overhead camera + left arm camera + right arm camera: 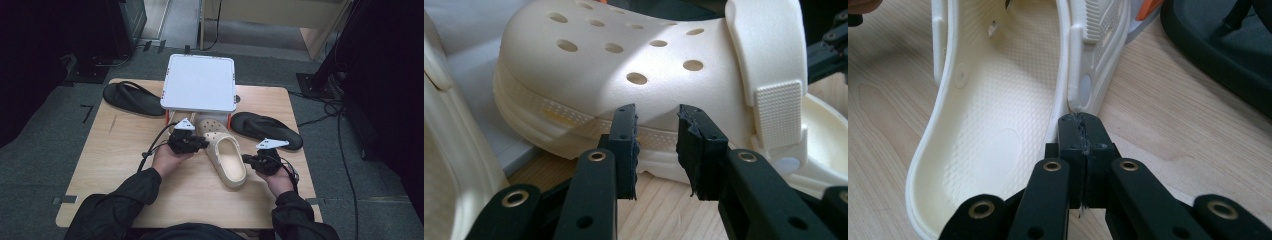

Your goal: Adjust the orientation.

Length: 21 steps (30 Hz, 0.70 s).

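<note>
Flanking the cream clog [226,155], left claw [657,145] gapes released, right claw [1081,131] clenched empty.

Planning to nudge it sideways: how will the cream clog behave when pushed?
The cream clog looks like moulded foam, so probably light and slightly springy. Its flat sole on the wooden table suggests it slides rather than tips. The strap may swing.

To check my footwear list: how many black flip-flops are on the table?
2. One black flip-flop lies left of the white shelf; the other lies right of the cream clog. More may hide under the shelf.
</note>
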Available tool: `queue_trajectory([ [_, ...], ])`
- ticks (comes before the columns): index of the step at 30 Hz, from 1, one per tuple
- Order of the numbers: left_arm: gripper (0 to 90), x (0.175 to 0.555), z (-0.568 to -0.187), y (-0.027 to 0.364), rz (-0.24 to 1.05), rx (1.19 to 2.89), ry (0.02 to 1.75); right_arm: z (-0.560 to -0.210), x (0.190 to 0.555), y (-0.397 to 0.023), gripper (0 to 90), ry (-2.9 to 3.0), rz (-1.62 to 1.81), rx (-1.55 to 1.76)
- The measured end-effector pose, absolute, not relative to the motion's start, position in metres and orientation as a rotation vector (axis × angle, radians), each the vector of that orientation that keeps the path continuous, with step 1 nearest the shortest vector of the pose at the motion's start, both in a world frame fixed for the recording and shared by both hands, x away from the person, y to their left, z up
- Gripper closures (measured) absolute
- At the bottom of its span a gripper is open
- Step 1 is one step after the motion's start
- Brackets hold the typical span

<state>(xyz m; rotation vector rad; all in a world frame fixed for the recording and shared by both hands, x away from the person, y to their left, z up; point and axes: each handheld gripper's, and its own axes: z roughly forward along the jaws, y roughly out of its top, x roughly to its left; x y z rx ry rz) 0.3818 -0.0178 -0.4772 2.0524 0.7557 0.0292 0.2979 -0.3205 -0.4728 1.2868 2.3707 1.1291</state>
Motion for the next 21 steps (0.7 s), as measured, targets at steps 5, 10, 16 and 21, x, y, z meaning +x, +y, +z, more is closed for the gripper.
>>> queue_trajectory([
  [5,70.9,0.387,-0.476,-0.012,0.041,2.023,0.801,-0.475,0.294,-0.307,88.1,2.407,1.190,1.267],
  [10,72.1,0.391,-0.474,-0.007,0.053,2.015,0.824,-0.478,0.290,-0.292,87.0,2.416,1.256,1.254],
  [16,70.5,0.394,-0.469,-0.004,0.058,2.018,0.818,-0.477,0.287,-0.284,84.4,2.431,1.250,1.207],
  [21,69.8,0.395,-0.460,0.002,0.049,2.004,0.809,-0.473,0.290,-0.287,71.4,2.371,1.307,1.191],
])
